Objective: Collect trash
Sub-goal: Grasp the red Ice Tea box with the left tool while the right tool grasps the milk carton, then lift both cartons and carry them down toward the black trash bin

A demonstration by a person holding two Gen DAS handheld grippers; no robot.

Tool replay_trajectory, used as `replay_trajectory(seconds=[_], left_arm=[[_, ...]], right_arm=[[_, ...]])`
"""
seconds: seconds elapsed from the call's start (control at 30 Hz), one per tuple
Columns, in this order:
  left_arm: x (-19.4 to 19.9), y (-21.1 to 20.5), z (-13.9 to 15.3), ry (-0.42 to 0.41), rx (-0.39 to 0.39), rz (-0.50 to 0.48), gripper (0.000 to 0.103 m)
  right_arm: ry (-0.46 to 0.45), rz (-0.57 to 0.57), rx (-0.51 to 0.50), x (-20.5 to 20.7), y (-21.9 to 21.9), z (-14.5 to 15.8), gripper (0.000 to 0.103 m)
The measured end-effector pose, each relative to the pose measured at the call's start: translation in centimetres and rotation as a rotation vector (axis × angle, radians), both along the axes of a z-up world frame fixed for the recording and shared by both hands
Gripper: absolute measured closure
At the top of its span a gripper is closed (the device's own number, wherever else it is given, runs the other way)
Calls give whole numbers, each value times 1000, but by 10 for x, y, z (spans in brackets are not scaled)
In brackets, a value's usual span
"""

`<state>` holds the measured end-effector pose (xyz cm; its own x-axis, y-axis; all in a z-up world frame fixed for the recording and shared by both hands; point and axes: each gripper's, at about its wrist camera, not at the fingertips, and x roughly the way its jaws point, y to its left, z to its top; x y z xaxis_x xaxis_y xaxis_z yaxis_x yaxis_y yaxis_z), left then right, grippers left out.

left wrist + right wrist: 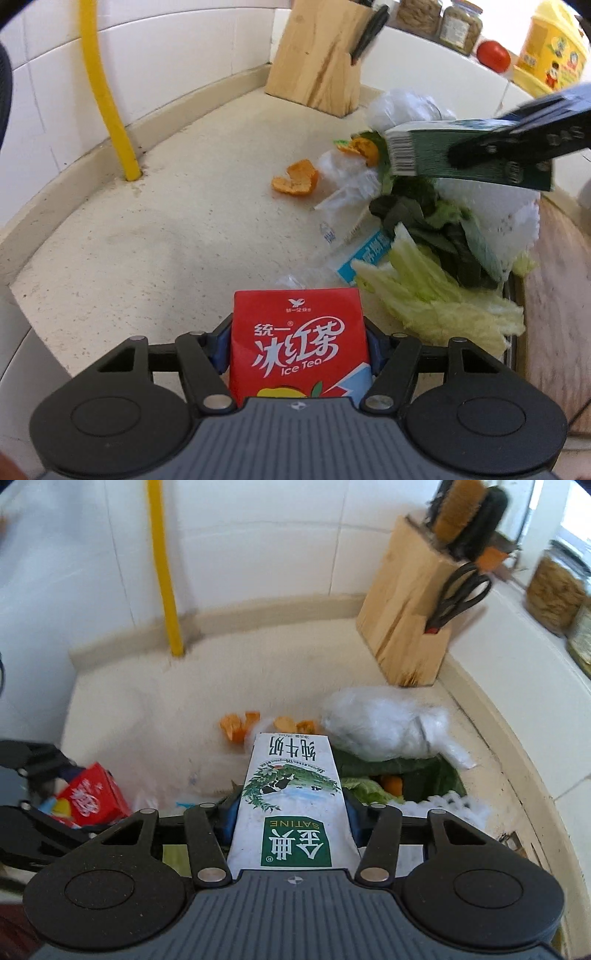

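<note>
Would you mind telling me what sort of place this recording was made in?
Most likely a home kitchen counter: a wooden knife block with scissors stands in the tiled corner, jars line the ledge, and vegetable scraps litter the worktop.

I see a wooden knife block (pixel 406 616) on the beige worktop (pixel 147 240) near the tiled wall, scissors (pixel 461 594) slotted in its side. A yellow pipe (pixel 105 92) rises from the worktop. Jars (pixel 439 18), a tomato (pixel 493 55) and a yellow tub (pixel 550 55) sit on the ledge.
</note>
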<state>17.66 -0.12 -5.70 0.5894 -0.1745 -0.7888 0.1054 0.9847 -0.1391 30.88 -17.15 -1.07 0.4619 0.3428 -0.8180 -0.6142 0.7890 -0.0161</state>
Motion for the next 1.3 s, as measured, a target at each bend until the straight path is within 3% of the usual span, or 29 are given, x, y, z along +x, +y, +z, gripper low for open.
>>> replay_trajectory(seconds=[0.23,0.33,0.53,0.63,0.7,0.73,0.8,0.83,1.1,1.17,1.2,1.3], left_arm=[[-4,-1,7,-10,-36,-11,41],[-5,-4,6,1,-48,-20,41],[-9,-15,3,5,-29,-58,41],[-10,-22,-4,30,-9,-80,41],[-11,-25,-5,25,9,-88,40],[-11,-25,-5,24,15,-90,39],[-12,-25,-4,29,22,-96,30],[-13,-25,-4,27,27,-94,24],[-19,-24,-12,45,85,-83,18],[-22,-27,-14,34,119,-73,18],[-25,-28,-14,30,131,-71,19],[-30,-27,-10,17,119,-58,40]], right_arm=[[-14,-88,117,-31,-27,11,44],[19,-126,168,-47,-33,4,44],[86,-191,180,-79,-39,-26,44],[70,-184,135,-87,-30,-37,43],[65,-182,120,-90,-28,-40,32],[62,-180,118,-90,-26,-41,18],[63,-163,126,-90,-24,-41,14],[62,-158,131,-90,-23,-41,13],[93,-158,118,-93,-18,-58,15],[84,-179,108,-95,-22,-59,33],[97,-195,111,-94,-24,-60,40],[139,-238,172,-91,-33,-62,41]])
